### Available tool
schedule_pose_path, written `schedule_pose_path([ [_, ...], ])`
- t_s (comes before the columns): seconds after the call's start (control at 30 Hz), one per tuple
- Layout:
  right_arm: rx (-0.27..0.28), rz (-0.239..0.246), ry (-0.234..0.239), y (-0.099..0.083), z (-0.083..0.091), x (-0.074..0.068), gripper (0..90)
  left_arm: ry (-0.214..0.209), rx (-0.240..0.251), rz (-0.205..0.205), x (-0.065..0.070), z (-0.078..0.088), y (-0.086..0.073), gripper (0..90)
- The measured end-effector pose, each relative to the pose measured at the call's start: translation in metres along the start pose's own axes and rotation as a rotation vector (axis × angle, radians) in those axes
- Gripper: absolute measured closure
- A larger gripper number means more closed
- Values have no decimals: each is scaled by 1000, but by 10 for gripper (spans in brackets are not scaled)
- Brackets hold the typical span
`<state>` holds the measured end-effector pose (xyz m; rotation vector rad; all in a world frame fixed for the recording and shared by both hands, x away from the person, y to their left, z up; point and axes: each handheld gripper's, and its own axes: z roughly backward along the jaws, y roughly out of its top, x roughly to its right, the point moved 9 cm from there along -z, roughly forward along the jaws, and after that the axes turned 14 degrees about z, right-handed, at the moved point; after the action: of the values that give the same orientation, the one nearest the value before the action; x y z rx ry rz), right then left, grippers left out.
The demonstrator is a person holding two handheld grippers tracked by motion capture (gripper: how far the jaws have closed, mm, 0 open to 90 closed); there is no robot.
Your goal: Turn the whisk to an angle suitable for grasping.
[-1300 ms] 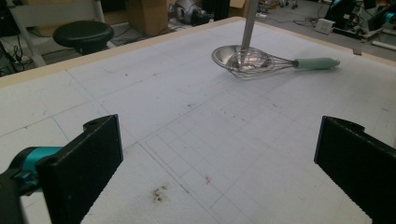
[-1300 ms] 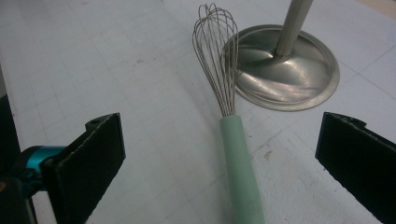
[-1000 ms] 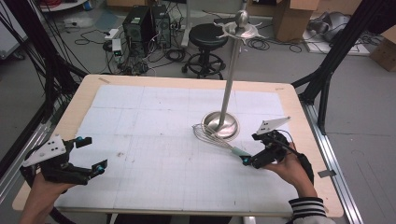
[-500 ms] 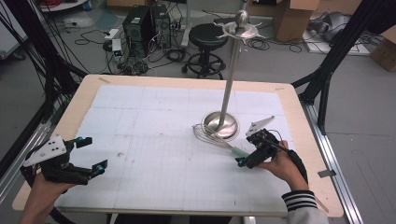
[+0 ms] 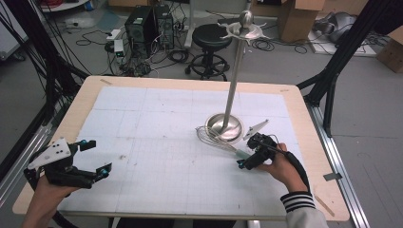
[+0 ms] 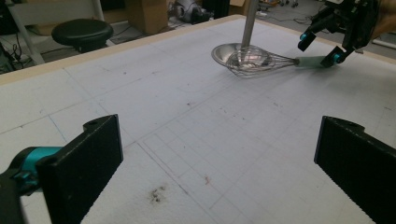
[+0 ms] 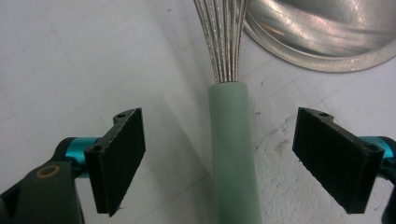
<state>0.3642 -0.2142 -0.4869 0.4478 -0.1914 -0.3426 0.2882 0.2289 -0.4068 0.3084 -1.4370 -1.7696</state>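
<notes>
- Covering most of the big wooden table [image 5: 311, 142] is a white mat with thin grid lines [image 5: 157, 137].
- Standing on the mat is a tall shiny metal pole with a round dish foot [image 5: 227, 126] and a star-shaped top.
- Lying flat on the mat is a wire whisk with a pale green handle [image 7: 232, 154]. Its wire end touches the dish foot, and its handle points toward the person's right hand.
- The right gripper [image 5: 247, 160] is low over the green handle. Its two black jaws have just been closing. The handle lies between them, but there is a gap on each side, so the pads do not press on it yet.
- The left gripper [image 5: 97, 159] sits near the left front corner of the table, far from the whisk. Its jaws are wide apart with nothing between them.
</notes>
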Motion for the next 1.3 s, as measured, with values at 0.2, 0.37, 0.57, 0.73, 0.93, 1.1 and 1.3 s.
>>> schedule_pose_path([
  [0.2,-20,-22,8,-1,-5,3,227,-1,-2,1,0,0,0,17],
  [0.37,-29,-27,17,3,-7,6,309,2,-2,3,-1,0,-1,17],
  [0.57,-49,-17,32,4,-12,7,387,1,-2,3,-1,1,-1,17],
  [0.73,-53,-33,21,4,-13,10,457,2,1,1,-2,2,0,17],
  [0.93,-68,-23,36,2,-16,9,496,6,3,6,-3,4,0,17],
  [1.1,-104,1,22,-2,-18,11,591,2,4,5,-2,3,1,17],
  [1.3,-123,46,6,1,-17,8,681,4,-1,4,-2,3,0,17],
])
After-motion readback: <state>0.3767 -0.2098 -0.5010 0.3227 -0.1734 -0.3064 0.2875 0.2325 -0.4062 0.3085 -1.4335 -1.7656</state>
